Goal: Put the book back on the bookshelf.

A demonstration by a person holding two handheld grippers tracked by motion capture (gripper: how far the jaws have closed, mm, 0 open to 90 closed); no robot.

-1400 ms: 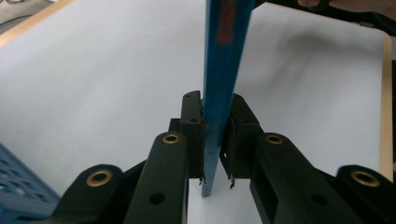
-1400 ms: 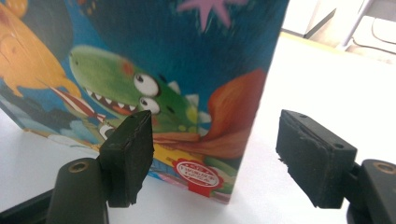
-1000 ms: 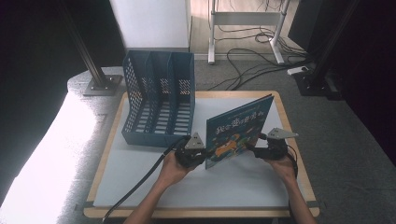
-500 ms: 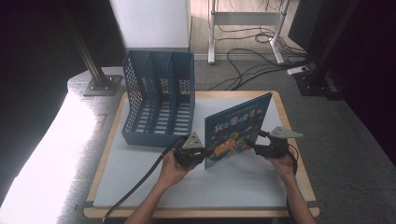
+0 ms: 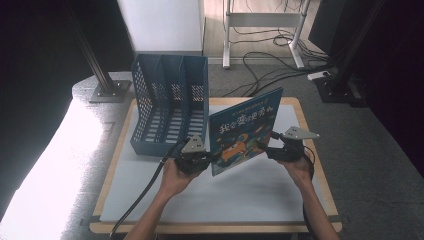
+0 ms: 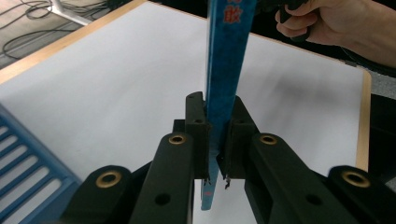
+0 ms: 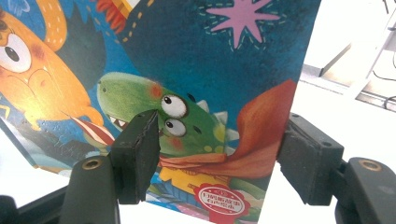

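Observation:
A blue picture book (image 5: 245, 127) with cartoon monsters on its cover stands tilted on edge above the white tabletop (image 5: 225, 200). My left gripper (image 5: 212, 159) is shut on the book's lower left edge. In the left gripper view both pads clamp the thin blue book (image 6: 226, 56) in my left gripper (image 6: 218, 100). My right gripper (image 5: 272, 150) is at the book's lower right. In the right gripper view the jaws of my right gripper (image 7: 222, 123) stand apart in front of the book's cover (image 7: 233, 56), one pad over the cover and the other just past the book's edge.
A blue three-slot file rack (image 5: 170, 100) stands at the table's back left, close behind the book, and its mesh (image 6: 23, 158) is beside my left gripper. The other hand (image 6: 327, 21) is beyond the book. Cables and a stand lie on the floor behind the table.
Both hands have risen a little with the book, which now sits slightly higher and closer to the file rack.

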